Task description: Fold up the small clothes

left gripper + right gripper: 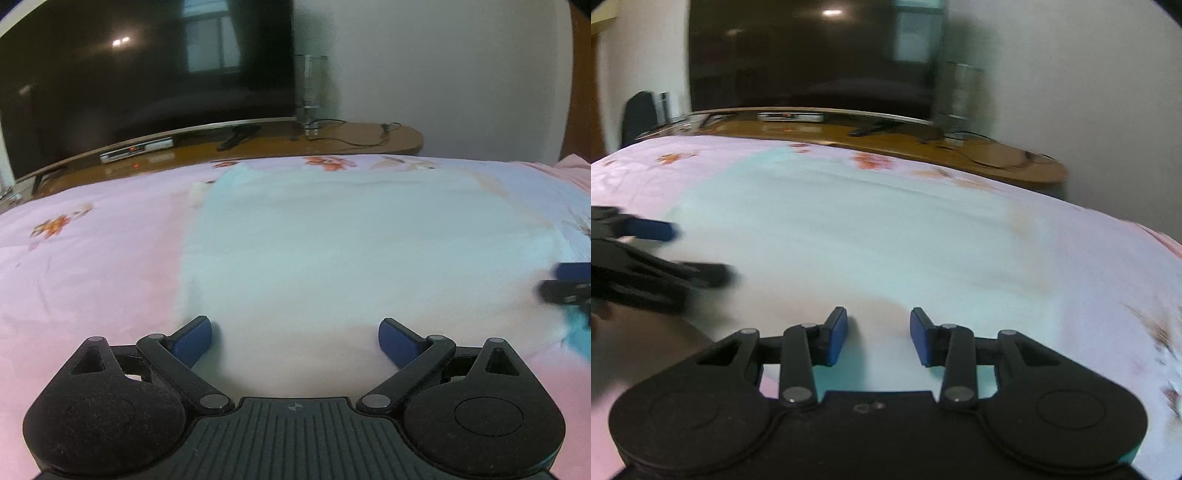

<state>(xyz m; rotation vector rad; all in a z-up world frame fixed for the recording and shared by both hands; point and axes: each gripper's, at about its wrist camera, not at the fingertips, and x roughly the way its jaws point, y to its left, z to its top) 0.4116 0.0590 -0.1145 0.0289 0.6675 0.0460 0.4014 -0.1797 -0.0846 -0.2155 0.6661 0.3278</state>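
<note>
Honestly, with the left claw (pixel 294 341) spread wide and the right claw (pixel 878 336) half apart, both empty, pinch the pale garment's (pixel 332 251) near hem at the bed's (pixel 92 258) near edge evenly.

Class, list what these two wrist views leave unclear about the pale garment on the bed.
- Garment, left wrist view: near edge hidden behind the left tongs.
- Right wrist view: motion blur hides its folds and type.
- Right tongs: the frame does not show whether cloth is pinched between them.
</note>
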